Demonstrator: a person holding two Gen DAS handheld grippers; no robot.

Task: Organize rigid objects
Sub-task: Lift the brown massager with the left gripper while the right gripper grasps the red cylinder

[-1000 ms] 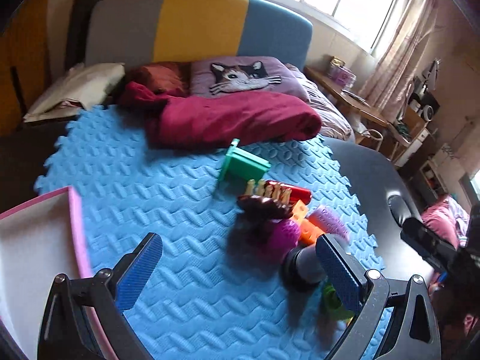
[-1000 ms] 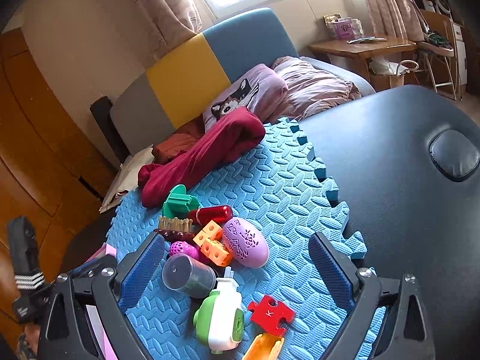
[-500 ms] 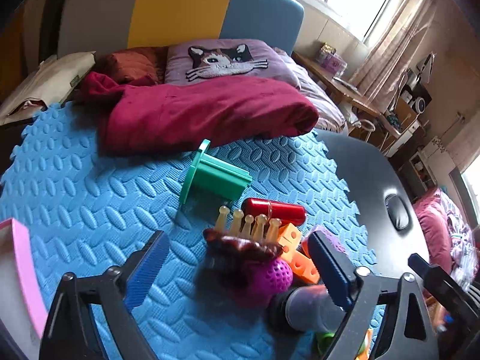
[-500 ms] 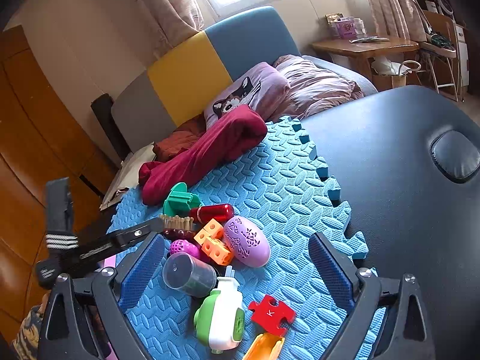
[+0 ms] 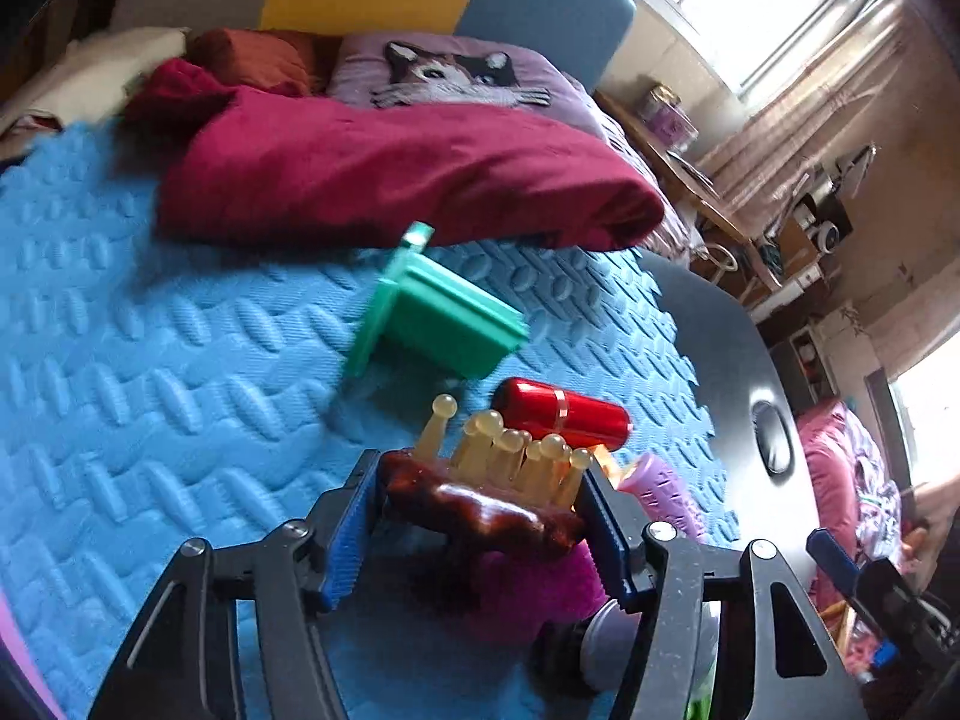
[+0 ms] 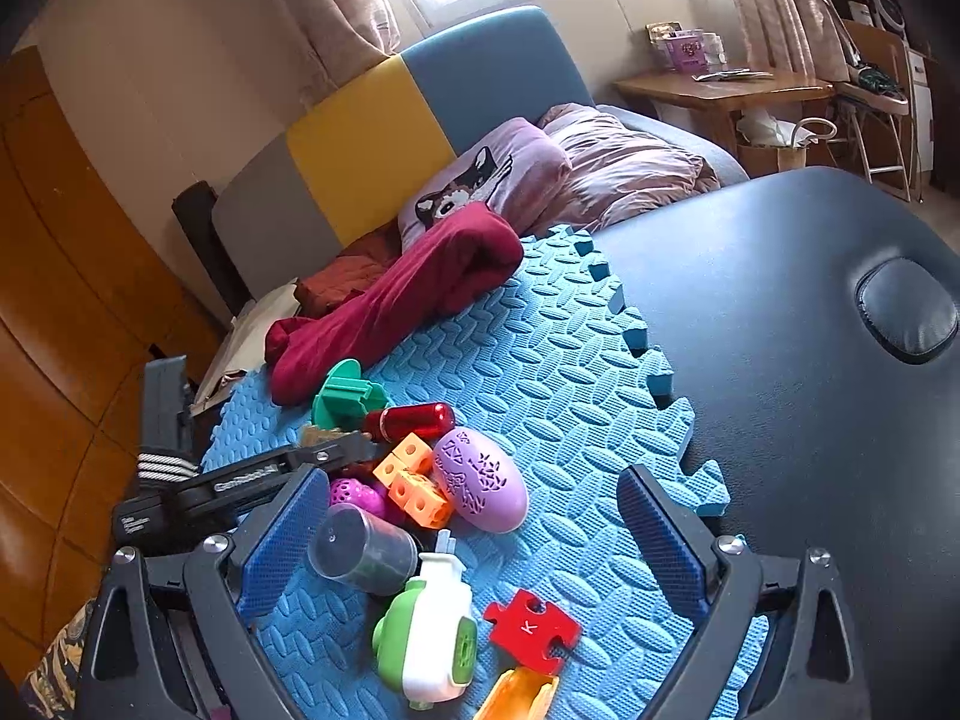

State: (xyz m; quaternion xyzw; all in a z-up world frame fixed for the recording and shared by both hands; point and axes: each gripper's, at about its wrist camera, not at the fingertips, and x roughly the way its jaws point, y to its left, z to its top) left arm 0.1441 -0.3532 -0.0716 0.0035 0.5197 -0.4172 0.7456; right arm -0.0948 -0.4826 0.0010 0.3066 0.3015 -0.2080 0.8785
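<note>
Brown brush (image 5: 480,510) between half-closed left tongs (image 5: 480,516)

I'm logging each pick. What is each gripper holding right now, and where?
The left gripper, just closing, grips the brown brush by its base ends. The right gripper holds nothing.

Left tongs (image 5: 480,516) angled down, jaws just closing, seemingly gripping, right tongs (image 6: 474,546) spread wide, empty

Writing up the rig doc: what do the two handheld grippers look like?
Both match: the left gripper and right gripper have black, ribbed Y-shaped frames with silver screws and blue textured fingers. In the right wrist view the left one carries white lettering, too small to read. No cables visible.
</note>
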